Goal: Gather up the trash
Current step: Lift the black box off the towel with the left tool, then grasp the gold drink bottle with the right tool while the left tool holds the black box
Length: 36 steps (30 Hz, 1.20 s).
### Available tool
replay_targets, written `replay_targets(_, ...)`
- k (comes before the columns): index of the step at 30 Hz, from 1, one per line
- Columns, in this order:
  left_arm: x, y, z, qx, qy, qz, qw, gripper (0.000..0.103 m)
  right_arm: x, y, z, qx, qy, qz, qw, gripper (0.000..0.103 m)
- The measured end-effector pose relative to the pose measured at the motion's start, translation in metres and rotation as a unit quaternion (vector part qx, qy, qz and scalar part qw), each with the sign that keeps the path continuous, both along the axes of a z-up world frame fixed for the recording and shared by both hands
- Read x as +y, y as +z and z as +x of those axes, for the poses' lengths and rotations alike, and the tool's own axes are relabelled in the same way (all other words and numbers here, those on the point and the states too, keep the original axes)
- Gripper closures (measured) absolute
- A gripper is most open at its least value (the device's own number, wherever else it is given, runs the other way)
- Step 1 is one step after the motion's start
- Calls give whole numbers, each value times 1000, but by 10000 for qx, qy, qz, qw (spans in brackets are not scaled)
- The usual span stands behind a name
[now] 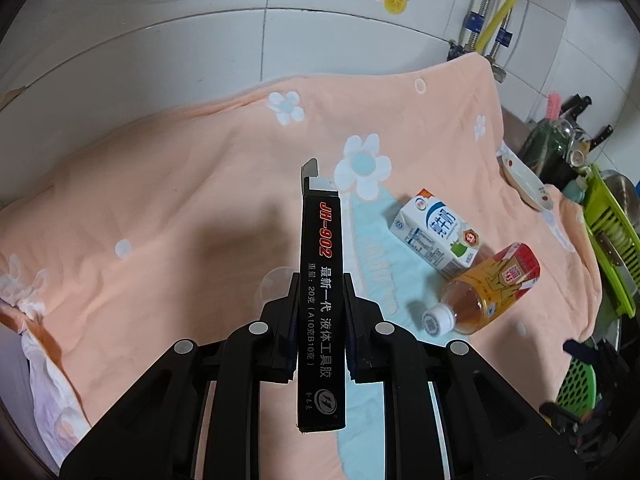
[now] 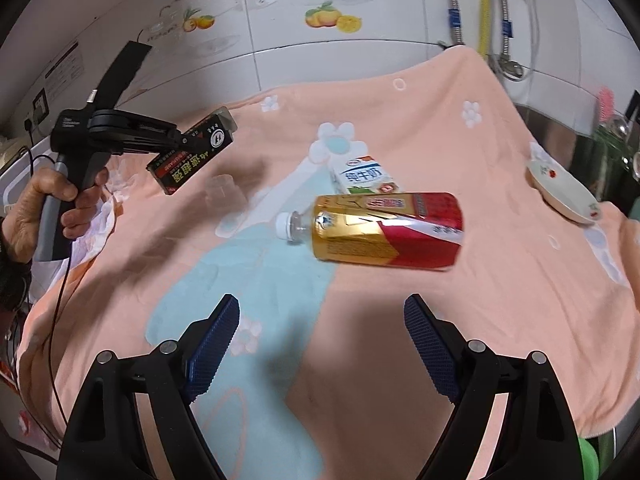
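Observation:
My left gripper (image 1: 321,280) is shut on a long black glue box (image 1: 321,292) marked JH-902 and holds it above the peach flowered towel (image 1: 160,200). The right wrist view shows that gripper (image 2: 182,142) and the box (image 2: 192,156) at the left, held in the air. A white milk carton (image 1: 436,232) and a tea bottle (image 1: 488,288) with a red and gold label lie on the towel to the right. My right gripper (image 2: 322,312) is open and empty, just short of the bottle (image 2: 384,232), with the carton (image 2: 362,174) behind it.
A small clear cup (image 2: 224,192) stands on the towel left of the bottle. A white dish (image 2: 564,192) sits at the towel's right edge. A green dish rack (image 1: 608,232), pots and knives stand at the right. A tiled wall with pipes runs behind.

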<state>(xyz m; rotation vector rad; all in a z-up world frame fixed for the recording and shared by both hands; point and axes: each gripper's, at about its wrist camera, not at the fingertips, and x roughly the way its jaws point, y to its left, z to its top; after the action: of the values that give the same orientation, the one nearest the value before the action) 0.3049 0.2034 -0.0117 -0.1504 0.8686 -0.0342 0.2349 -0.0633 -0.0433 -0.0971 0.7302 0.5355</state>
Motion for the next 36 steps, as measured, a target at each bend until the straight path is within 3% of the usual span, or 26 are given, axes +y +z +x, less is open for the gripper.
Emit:
replay_targets(6,5,-1,-2,1,-14,-19,10000,86,-1,-5,17,35,-12,-195,9998,23)
replay_targets(10,0,-1,-2,4,-91,15,10000,86,-4,-5,30,-122,87,-610,9980,23)
replay_targets(18,-6,-2,-3,11,-97,-82,9999,86,-1,-4,60,-338,813,-1290,9877,23)
replay_targets(26,-6,-2,-7,41,-23,-128,9999,86,16,-19,91,-468,1738,-2050,9621,23)
replay_targets(32,-7,-8,-7,116,19,-184,9998,86,34,-32,105,-718,2274,-2713,9325,20)
replay_targets(36,-7,-10,-6,151,38,-156,9998,86,40,-39,112,-823,2668,-3168,9065,17)
